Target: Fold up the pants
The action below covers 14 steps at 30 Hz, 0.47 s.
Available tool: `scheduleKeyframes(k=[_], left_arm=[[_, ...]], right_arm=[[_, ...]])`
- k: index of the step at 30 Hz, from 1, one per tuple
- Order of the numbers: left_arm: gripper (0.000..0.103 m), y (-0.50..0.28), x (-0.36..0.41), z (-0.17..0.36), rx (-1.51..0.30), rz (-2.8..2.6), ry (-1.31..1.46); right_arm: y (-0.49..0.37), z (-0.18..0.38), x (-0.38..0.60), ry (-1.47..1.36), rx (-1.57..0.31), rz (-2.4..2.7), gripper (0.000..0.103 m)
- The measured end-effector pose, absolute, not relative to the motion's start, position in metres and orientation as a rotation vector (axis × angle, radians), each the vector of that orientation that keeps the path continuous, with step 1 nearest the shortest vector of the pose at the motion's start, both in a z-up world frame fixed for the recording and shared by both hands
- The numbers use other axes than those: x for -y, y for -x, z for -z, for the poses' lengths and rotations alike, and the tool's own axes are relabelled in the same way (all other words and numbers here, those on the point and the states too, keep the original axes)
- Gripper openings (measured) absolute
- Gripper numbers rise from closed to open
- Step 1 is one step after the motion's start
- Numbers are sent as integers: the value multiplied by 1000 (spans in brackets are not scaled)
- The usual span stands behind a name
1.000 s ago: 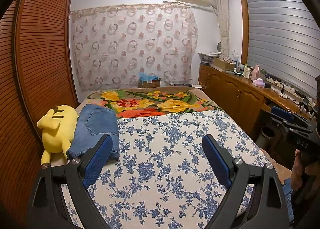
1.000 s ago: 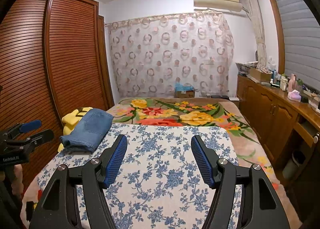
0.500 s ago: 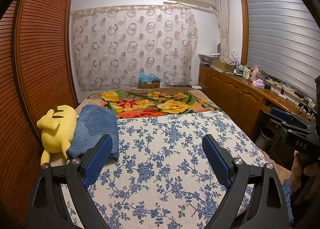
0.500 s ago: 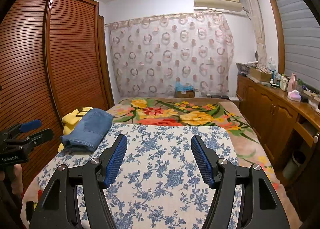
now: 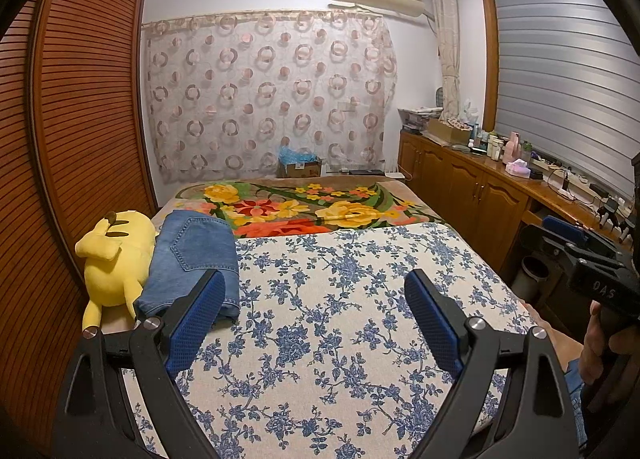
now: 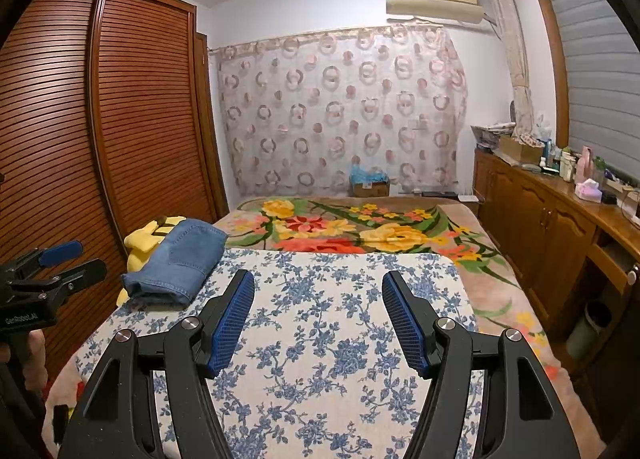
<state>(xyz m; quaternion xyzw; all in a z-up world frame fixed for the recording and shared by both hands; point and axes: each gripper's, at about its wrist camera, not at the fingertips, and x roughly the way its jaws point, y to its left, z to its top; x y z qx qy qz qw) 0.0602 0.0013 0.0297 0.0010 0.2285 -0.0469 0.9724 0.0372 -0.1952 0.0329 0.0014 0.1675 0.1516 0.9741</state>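
Nothing moved since prev frame. Jeans [image 5: 192, 259] folded on bed [image 5: 340, 299]; soft, heavyish denim, grab thick folded edge. Left gripper [image 5: 312, 323], right gripper [image 6: 318, 323] both open, empty.

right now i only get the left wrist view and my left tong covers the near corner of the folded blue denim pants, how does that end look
Observer: In the right wrist view the near end of the folded blue denim pants shows stacked layers resting on the blue-flowered white bed cover.
Operator: and my other hand, holding anything
Observer: No, the right tongs stand open with nothing between them.
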Motion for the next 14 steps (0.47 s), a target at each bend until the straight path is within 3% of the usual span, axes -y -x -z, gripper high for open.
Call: scheduleKeyframes(k=[14], left_arm=[[92,-60,-2,-30,-461,93,-2]], right_arm=[[-37,-33,194,-4,-338,-306,68]])
